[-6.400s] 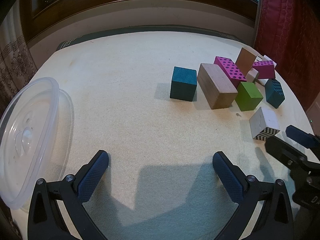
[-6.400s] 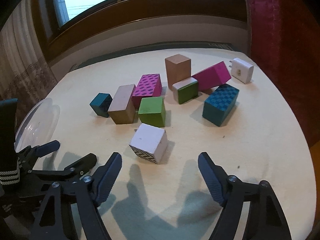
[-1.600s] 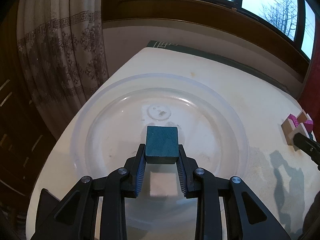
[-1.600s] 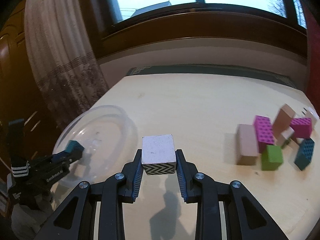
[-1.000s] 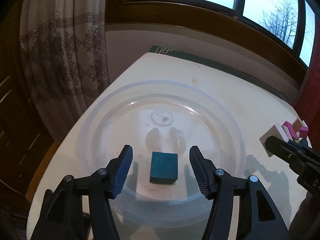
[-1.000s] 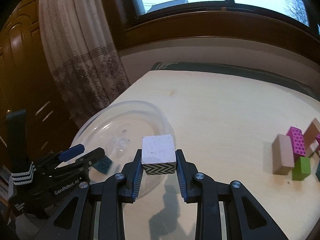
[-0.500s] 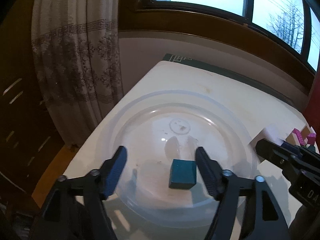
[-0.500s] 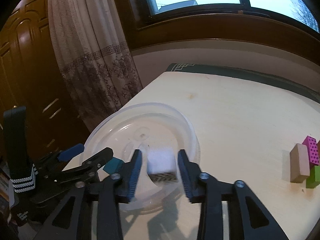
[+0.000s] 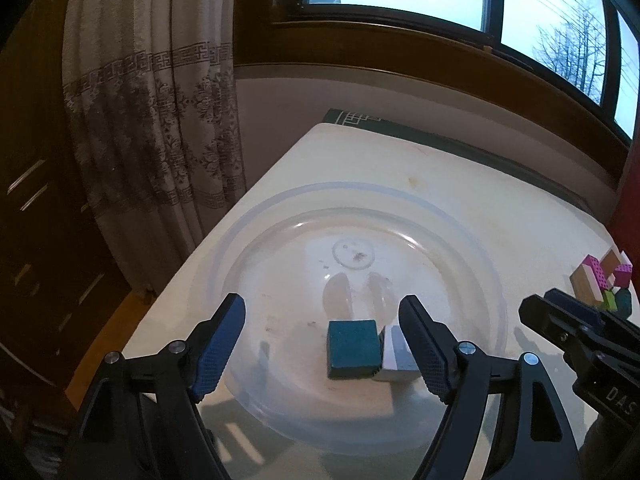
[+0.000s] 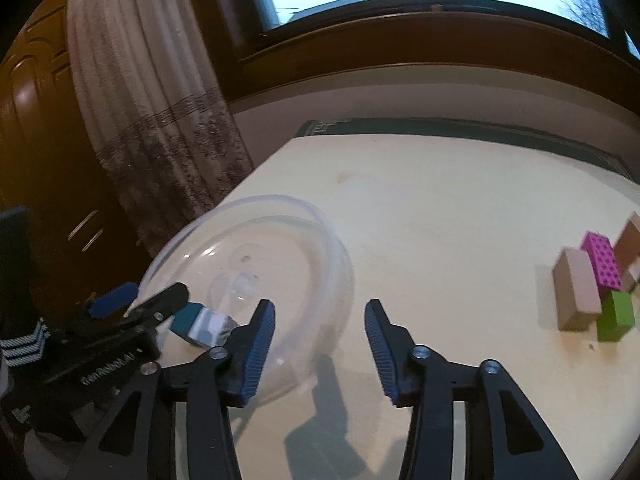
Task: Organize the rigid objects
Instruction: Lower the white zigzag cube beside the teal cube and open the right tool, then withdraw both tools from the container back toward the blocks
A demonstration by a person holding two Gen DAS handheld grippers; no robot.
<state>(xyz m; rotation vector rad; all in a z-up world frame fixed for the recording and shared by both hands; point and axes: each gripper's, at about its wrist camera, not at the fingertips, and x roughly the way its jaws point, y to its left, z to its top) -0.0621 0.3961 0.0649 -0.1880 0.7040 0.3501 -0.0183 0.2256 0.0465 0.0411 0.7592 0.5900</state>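
blocks, teal (image 9: 352,347) and white (image 9: 394,356), are seen touching inside the clear bowl (image 9: 256,220), gathered there for sorting; left gripper (image 9: 322,346) and right gripper (image 10: 319,346) are spread wide, empty, while other blocks (image 10: 592,284) wait well apart.

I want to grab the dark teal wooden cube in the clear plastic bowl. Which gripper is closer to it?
Left. The left gripper hovers straddling the dark teal wooden cube; the right gripper hangs off to its right, by the clear plastic bowl's rim.

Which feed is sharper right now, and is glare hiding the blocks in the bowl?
Left wrist view: sharp, the teal wooden cube and white block read clearly through the clear plastic bowl. Right wrist view: motion-blurred, white block smeared. No hiding glare.
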